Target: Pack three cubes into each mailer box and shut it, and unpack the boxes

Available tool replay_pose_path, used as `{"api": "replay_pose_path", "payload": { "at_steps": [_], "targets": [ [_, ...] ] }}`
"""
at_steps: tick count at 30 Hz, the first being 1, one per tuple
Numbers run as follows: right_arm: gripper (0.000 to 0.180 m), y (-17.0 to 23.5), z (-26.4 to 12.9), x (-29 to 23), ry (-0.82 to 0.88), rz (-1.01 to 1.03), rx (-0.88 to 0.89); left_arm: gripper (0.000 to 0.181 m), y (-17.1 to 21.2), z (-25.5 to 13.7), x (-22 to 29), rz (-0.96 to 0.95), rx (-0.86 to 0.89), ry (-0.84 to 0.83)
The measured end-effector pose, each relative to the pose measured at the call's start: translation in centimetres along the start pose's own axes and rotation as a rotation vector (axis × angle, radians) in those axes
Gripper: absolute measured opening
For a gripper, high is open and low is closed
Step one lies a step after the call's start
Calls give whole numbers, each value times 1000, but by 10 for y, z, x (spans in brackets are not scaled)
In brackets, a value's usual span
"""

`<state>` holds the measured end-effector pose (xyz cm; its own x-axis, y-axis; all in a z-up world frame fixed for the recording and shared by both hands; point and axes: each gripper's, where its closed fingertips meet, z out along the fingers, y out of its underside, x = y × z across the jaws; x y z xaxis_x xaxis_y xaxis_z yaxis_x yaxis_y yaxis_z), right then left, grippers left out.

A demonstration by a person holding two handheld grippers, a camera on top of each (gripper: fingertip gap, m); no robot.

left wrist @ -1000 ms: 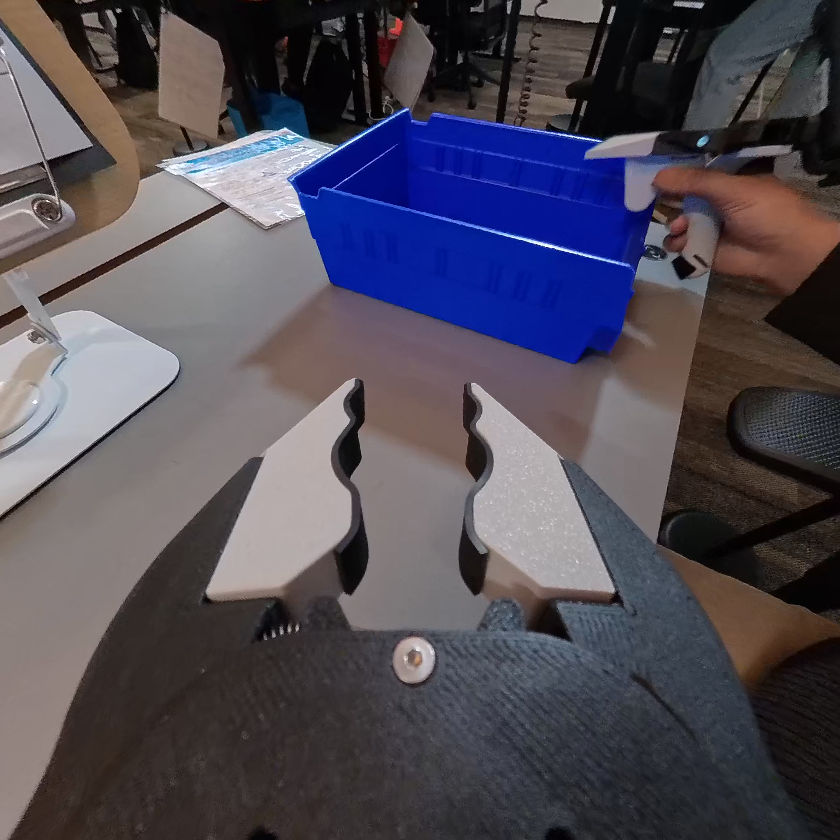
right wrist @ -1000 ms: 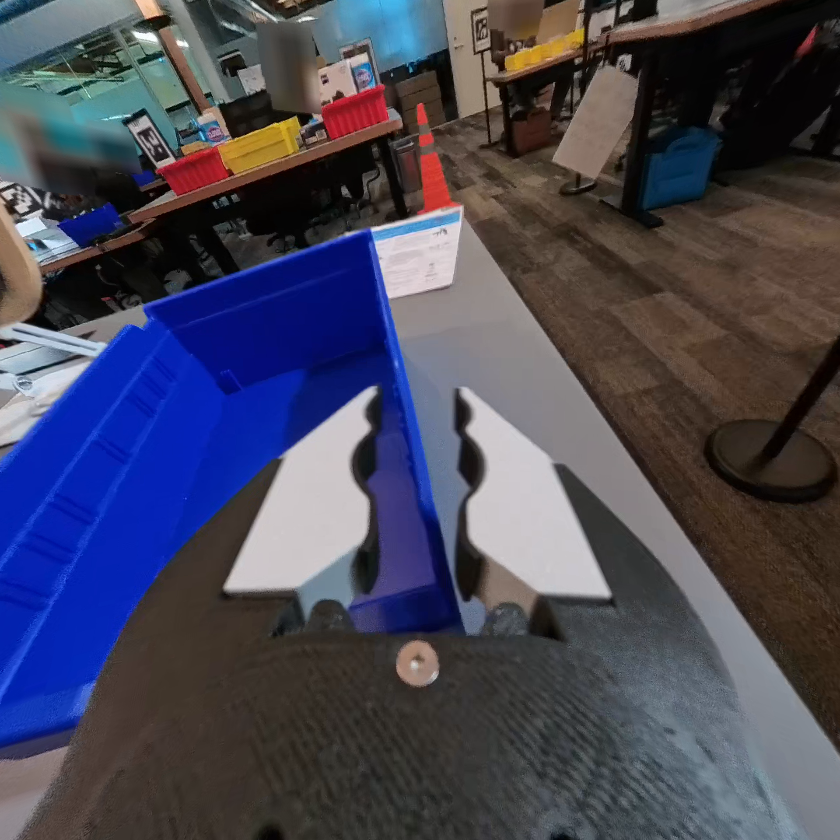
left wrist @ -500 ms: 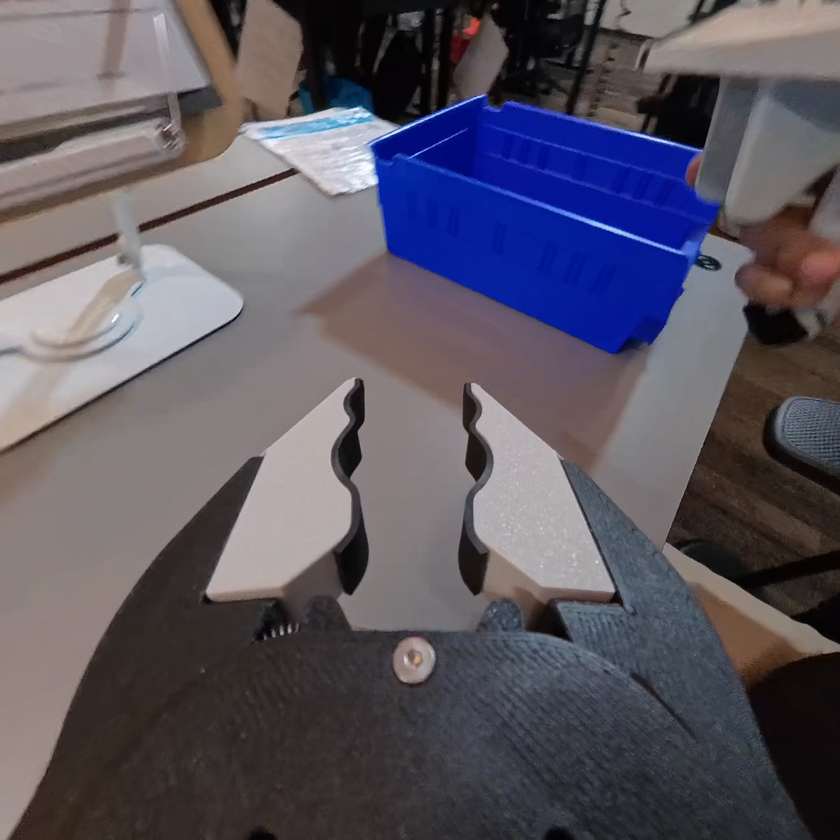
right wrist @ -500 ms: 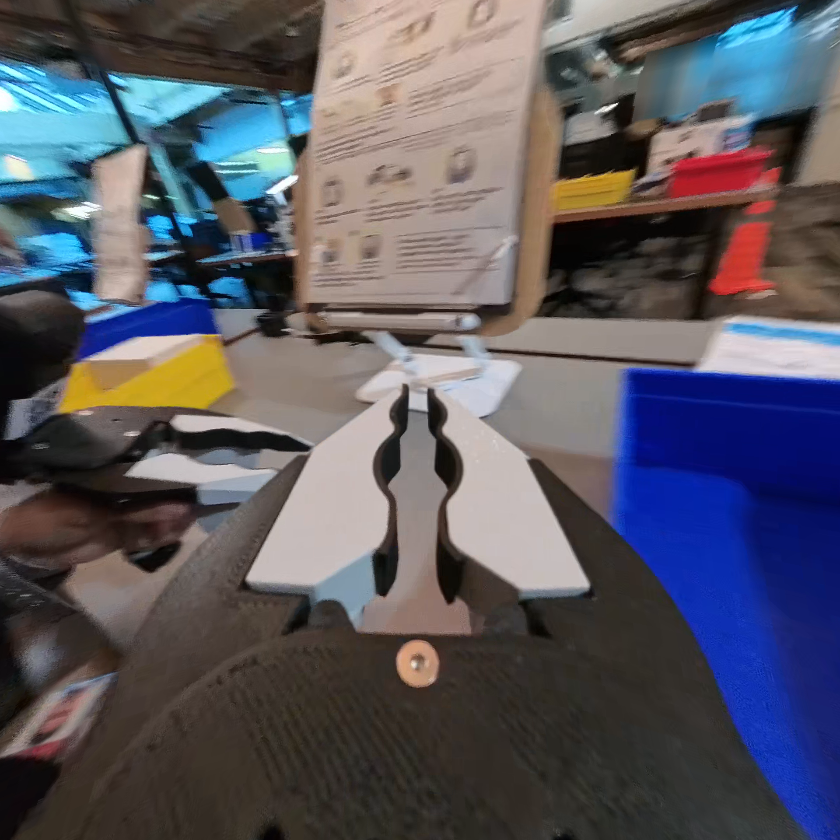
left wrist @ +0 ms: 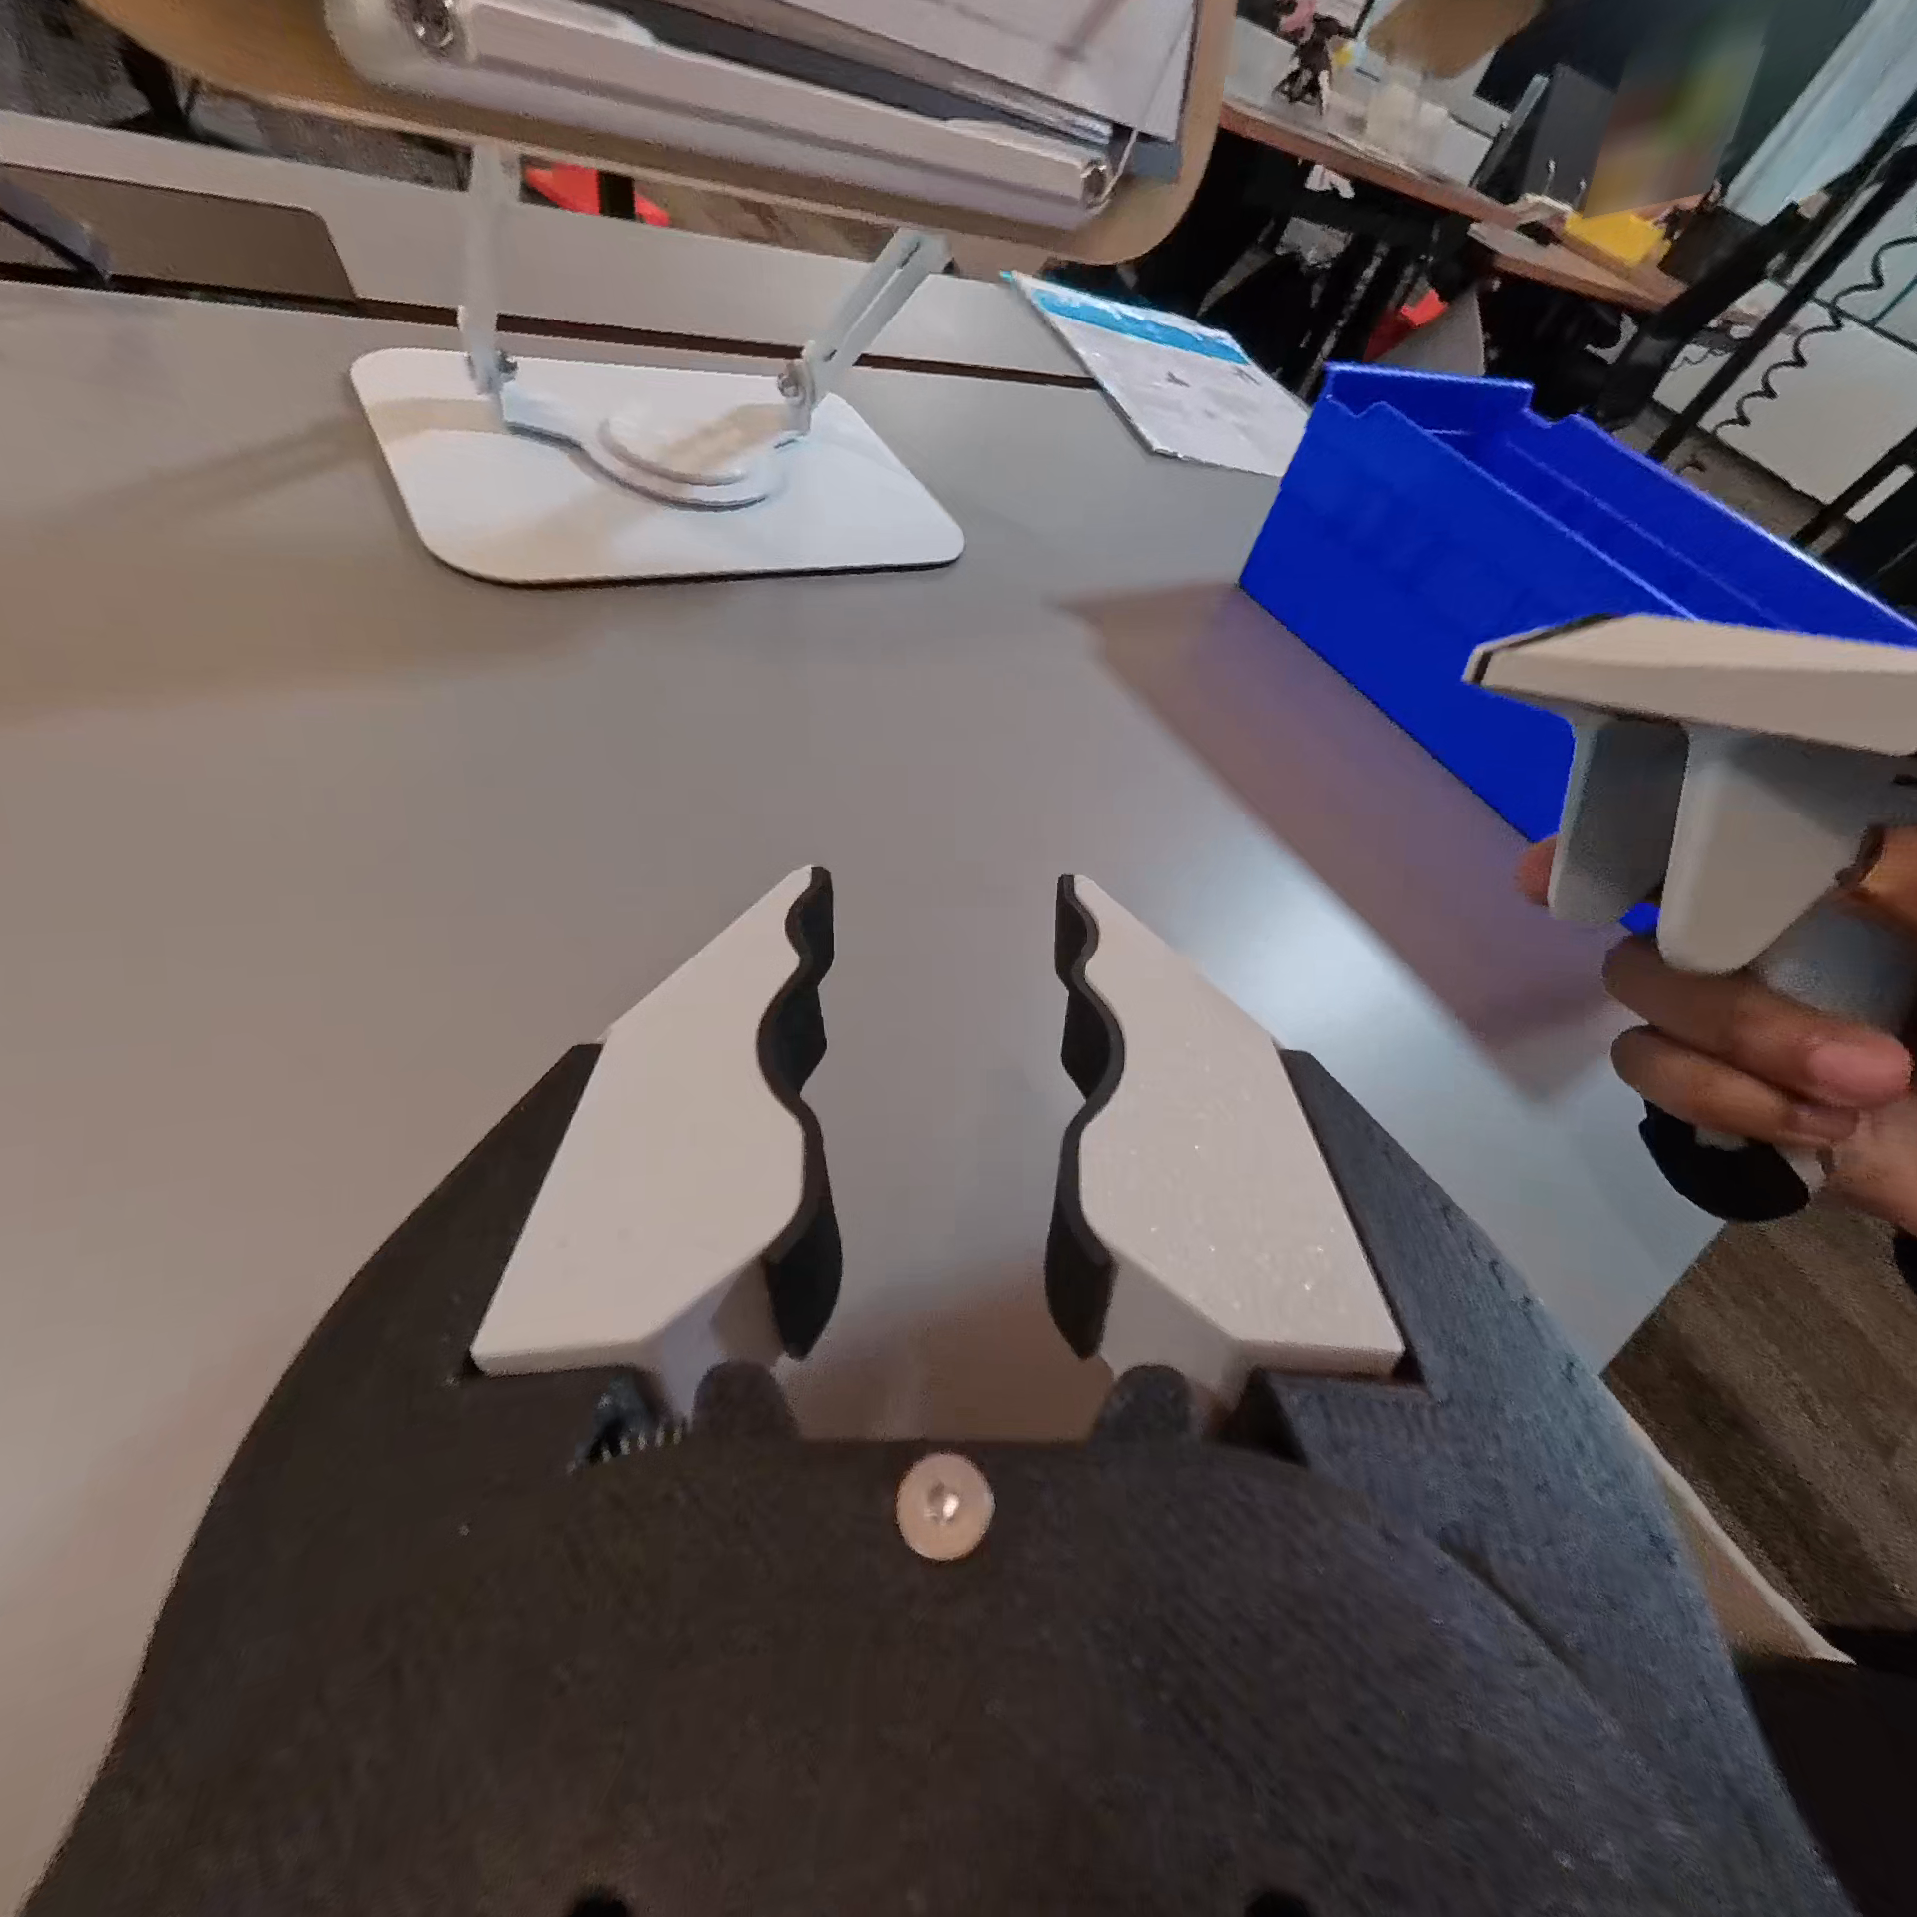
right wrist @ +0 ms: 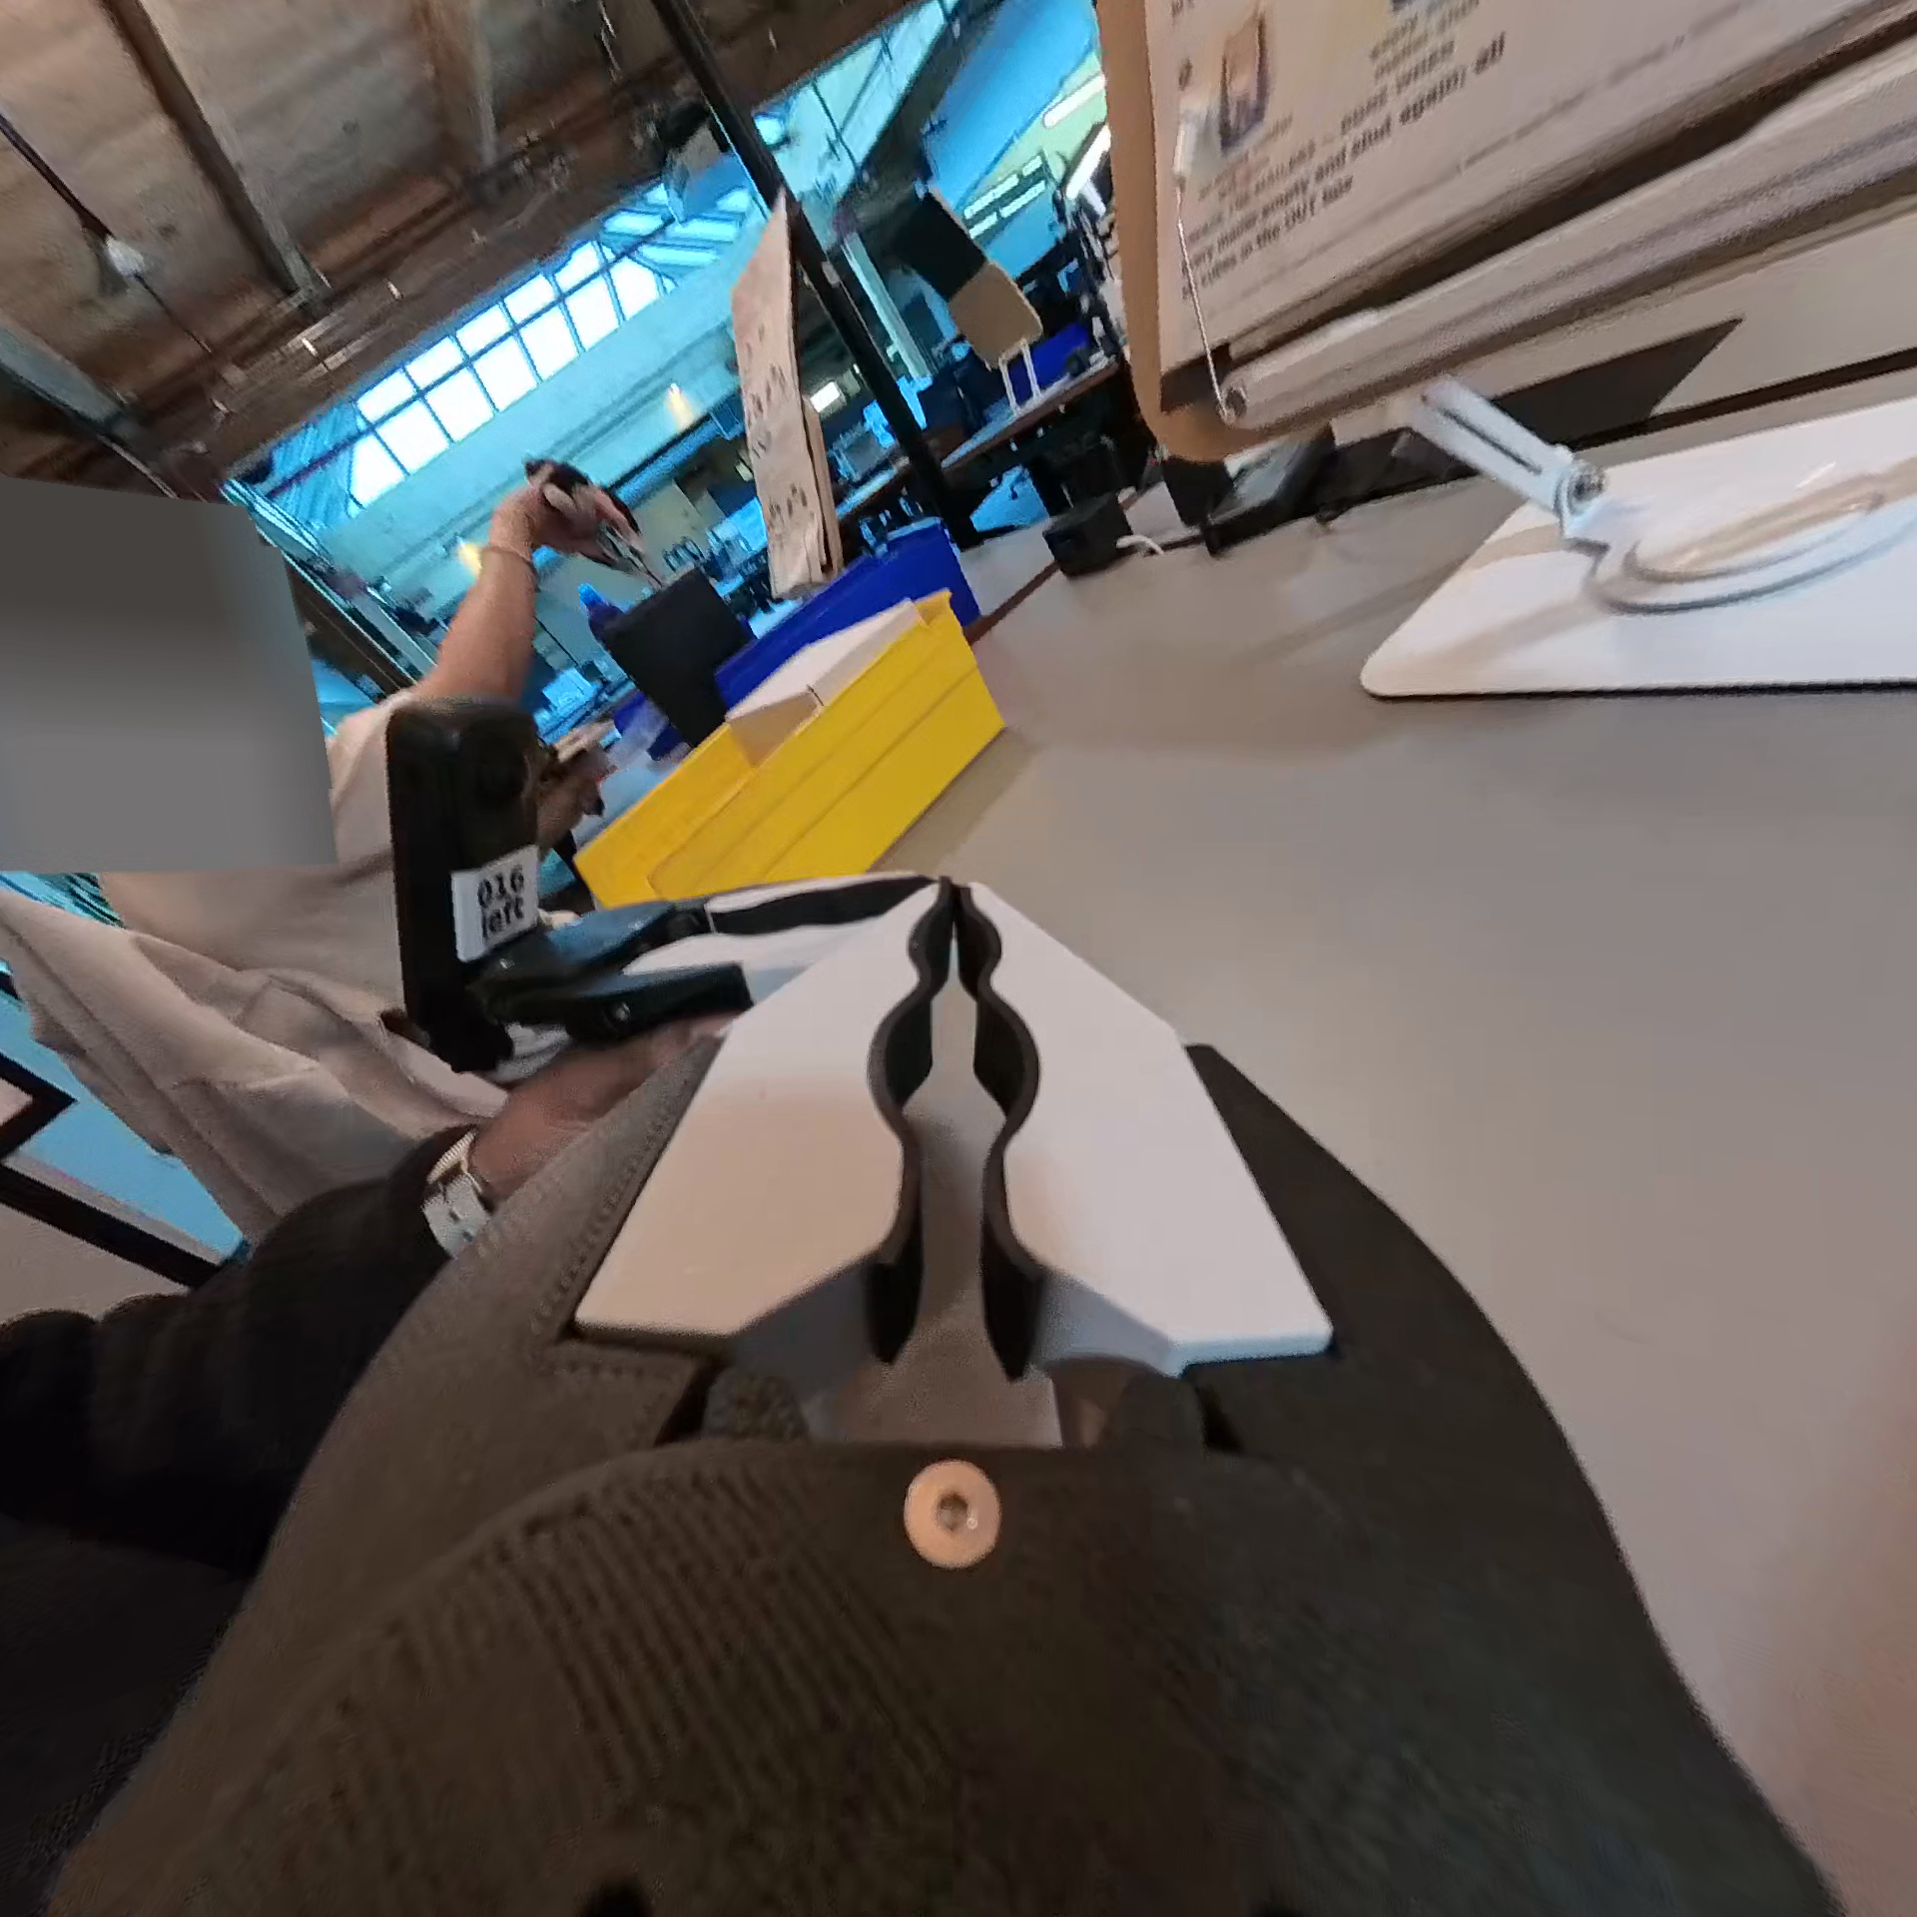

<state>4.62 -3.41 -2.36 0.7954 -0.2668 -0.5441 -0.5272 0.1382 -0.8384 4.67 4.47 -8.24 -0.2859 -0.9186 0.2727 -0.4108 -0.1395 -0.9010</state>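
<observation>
A big open workshop with rafters and high windows surrounds a smooth grey tabletop (left wrist: 519, 830), matte and mostly bare in the middle. Toward its back stands a tan board on a white metal stand with a flat rounded base plate (left wrist: 664, 498), and a laminated paper sheet (left wrist: 1172, 384) lies flat behind a deep blue plastic bin with ribbed walls (left wrist: 1452, 560) at the right side. Off at the far left end sits a shallow yellow plastic bin (right wrist: 820, 768) with what look like flat white mailer boxes (right wrist: 830, 674) resting in it; no cubes show anywhere. The left gripper (left wrist: 942, 892) hovers over the bare tabletop with its wavy, black-lined jaws parted and nothing between them. The right gripper (right wrist: 952, 900) is turned toward the yellow bin, its jaws drawn almost together, a thin gap between them, holding nothing. My guess is the mailers are light folded cardboard, stiff along creases but easy to dent on the flat panels, and a bit slick, so pinching one by an edge or the lid flap should work better than squeezing across the middle; the other gripper could steady the body while the lid is worked
</observation>
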Motion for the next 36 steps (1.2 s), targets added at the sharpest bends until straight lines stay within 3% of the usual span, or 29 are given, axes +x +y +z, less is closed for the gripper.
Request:
{"api": "replay_pose_path", "payload": {
  "at_steps": [9, 13, 22, 29, 33, 36],
  "targets": [
    [0, 24, -18, 22, 6, 0, -113, 42, 9, 11, -12, 93, -27, -65],
    [0, 31, -15, 20, -18, 49, -124, 56, -8, 0, -36, 172, 48, -231],
    [0, 40, 1, 24, 65, -40, -154, 57, -56, -70, -100, 265, 259, -627],
    [0, 51, 19, 11, -38, -30, -212, 56, -58, -142, -163, 278, 263, -888],
    [47, 57, 30, 7, -62, -27, -233, 59, -44, -167, -189, 262, 199, -977],
    [48, 61, 37, 2, -83, -39, -252, 58, -24, -171, -206, 193, 134, -975]
  ]
}}
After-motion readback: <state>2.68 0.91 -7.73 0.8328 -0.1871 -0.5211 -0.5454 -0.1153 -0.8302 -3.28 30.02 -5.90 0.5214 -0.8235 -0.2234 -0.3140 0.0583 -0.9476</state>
